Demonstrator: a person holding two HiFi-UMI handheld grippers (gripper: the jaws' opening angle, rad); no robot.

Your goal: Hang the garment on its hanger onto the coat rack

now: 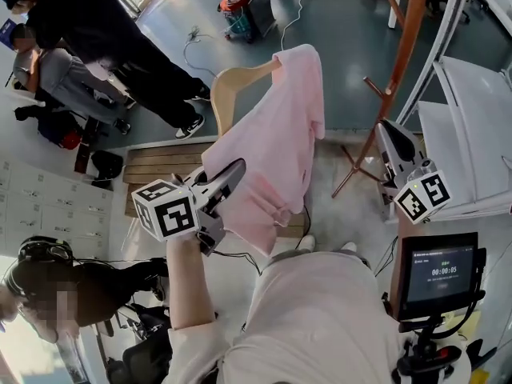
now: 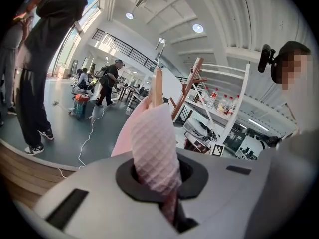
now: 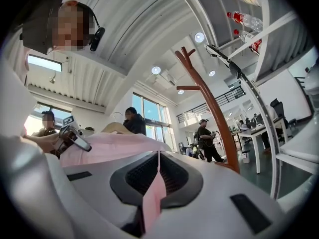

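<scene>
**Garment aloft on its hanger, coat rack standing apart at 2 o'clock**

Head view: the garment, pink, is hanging on a wooden hanger mid-frame, clear of the floor. One bare hanger shoulder is sticking out at the garment's 10 o'clock. The other is lying under the cloth.

The left tongs are pointing in from 8 o'clock and biting the garment's lower left edge. In the left gripper view the left tongs are squeezed almost fully closed on a fold of the garment. The waffle-textured cloth is rising out of the slot toward the hanger tip at 12 o'clock.

The right tongs are sitting at the garment's 3 o'clock, near the foot of the coat rack. In the right gripper view the right tongs are pressed together with a thin pink sliver between them, the same colour as the garment. The head view is showing these tongs apart from the main drape, so I cannot tell how the sliver joins it.

The coat rack is standing on the grey floor at the garment's 2 o'clock, reddish-brown wood with splayed legs, not touching the cloth. From the right tongs the coat rack is rising at 1 o'clock.

Surroundings:
- A bystander in dark clothes is standing at 10 o'clock.
- A slatted wooden platform is lying at 8 o'clock.
- A monitor on a stand is glowing at 5 o'clock.
</scene>
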